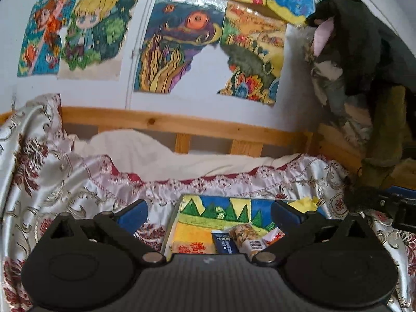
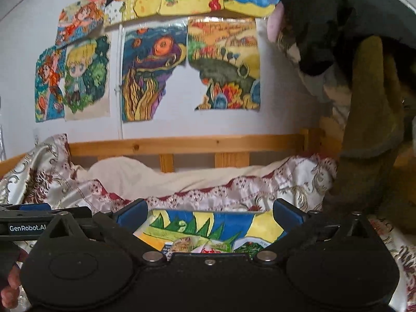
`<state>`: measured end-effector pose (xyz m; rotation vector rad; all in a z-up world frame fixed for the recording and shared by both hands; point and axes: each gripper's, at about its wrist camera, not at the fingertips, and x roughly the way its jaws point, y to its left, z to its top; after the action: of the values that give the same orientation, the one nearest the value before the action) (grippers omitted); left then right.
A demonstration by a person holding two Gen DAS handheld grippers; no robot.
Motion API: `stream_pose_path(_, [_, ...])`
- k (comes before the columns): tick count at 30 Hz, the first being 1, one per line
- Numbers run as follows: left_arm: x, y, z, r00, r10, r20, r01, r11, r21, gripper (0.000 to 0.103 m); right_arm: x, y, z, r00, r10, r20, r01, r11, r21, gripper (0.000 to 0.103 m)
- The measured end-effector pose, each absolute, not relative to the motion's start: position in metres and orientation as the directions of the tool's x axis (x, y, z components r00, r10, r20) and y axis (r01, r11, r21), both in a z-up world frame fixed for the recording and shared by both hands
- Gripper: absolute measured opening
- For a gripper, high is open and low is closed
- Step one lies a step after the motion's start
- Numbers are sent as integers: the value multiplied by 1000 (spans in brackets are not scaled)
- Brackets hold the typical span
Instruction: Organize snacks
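Satin bedspread [image 1: 65, 182]: white with dark red and gold pattern, rumpled, covering the bed all round the box; its red scalloped edge runs just behind the box's far rim.
Box [image 1: 171, 223]: a shallow container lined with a bright drawing of green peaks, blue sky and yellow ground; it sits on the bedspread, its left wall showing as a pale upright edge in the left wrist view.
Snacks [image 1: 247, 236]: several small packets lie inside the box near its front, among them a dark blue one, a patterned tan one with a barcode and a white one with red print; from the right wrist view a green-and-white packet [image 2: 221, 247] shows there too.
Left gripper [image 1: 209, 213]: jaws spread wide, nothing between them, blue pads poised above the box with open air on both sides.
Right gripper [image 2: 209, 213]: jaws equally wide and empty, above the box, framing its far rim.
Headboard rail [image 1: 182, 124]: pine slats beyond the box, past a cream pillow [image 1: 145, 150].
Wall drawings [image 1: 179, 49]: coloured pictures taped to the white wall above the rail.
Dark clothing [image 1: 358, 39]: hangs to the right of the box, crowding that side.
Person's fingers [image 2: 10, 286]: at the lower left edge of the right wrist view, under the left gripper's body.
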<state>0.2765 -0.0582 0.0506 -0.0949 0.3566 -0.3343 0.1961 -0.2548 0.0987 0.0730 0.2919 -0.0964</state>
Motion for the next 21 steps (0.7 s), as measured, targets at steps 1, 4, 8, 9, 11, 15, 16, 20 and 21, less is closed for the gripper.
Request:
stream_pose_path(1, [271, -57, 53, 887, -338, -315, 307, 940, -147, 103, 191, -255, 102, 955, -83, -284, 103, 993, 58, 102])
stream_pose_path(4, [258, -56, 61, 894, -339, -292, 313, 940, -132, 103, 176, -255, 111, 961, -84, -265, 101, 994, 51, 102])
stream_pose_path(8, [240, -53, 69, 898, -338, -282, 313, 941, -131, 103, 154, -254, 120, 966, -82, -244, 97, 994, 47, 102])
stream_pose_path(9, [235, -52, 69, 898, -338, -281, 312, 941, -133, 103, 148, -254, 121, 967, -80, -241, 95, 994, 51, 102])
stream_pose_path(11, [222, -49, 70, 899, -336, -281, 307, 941, -142, 103, 136, -252, 122, 969, -79, -235, 96, 994, 59, 102])
stream_pose_path(15, [199, -39, 71, 892, -344, -292, 301, 936, -183, 103, 111, -247, 119, 971, -78, -227, 93, 994, 57, 102])
stream_pose_path(16, [193, -37, 71, 891, -347, -293, 301, 934, -192, 103, 105, -245, 118, 971, -76, -227, 91, 994, 55, 102])
stream_pose_path(20, [169, -30, 72, 895, -339, -292, 290, 937, -196, 103, 79, -241, 117, 972, -64, -225, 78, 996, 53, 102])
stream_pose_path(21, [163, -29, 73, 896, -336, -291, 289, 937, -194, 103, 73, -239, 117, 973, -60, -225, 74, 996, 53, 102])
